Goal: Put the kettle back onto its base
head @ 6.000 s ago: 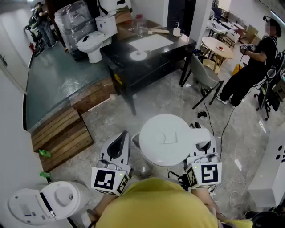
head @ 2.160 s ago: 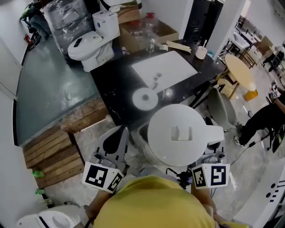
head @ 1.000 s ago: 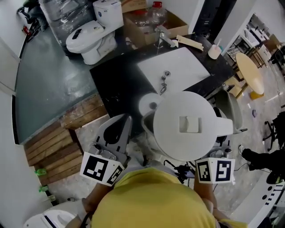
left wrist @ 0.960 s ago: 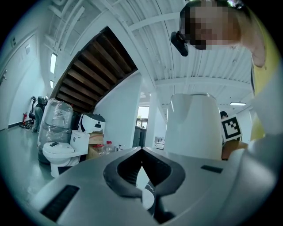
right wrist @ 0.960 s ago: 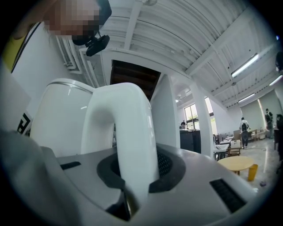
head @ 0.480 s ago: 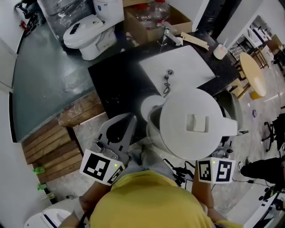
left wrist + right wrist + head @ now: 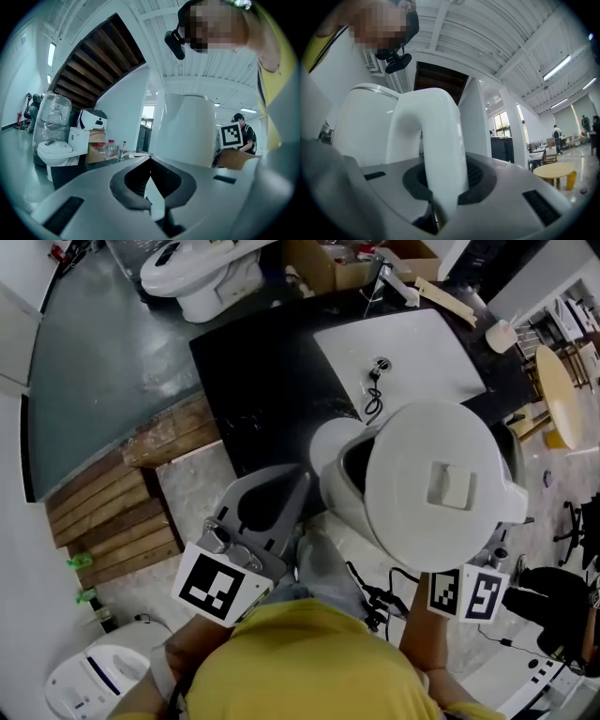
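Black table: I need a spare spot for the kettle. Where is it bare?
The black table is bare between its left edge and the white sheet. Crowded: the near edge, with the base partly hidden by the kettle, and the far right corner, with a cup.

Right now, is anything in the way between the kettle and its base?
Nothing I can see. The kettle, held by its handle in the right gripper, hangs partly over the base on the table. The base's visible part is bare; the kettle hides the rest. The left gripper is beside it, not over it.
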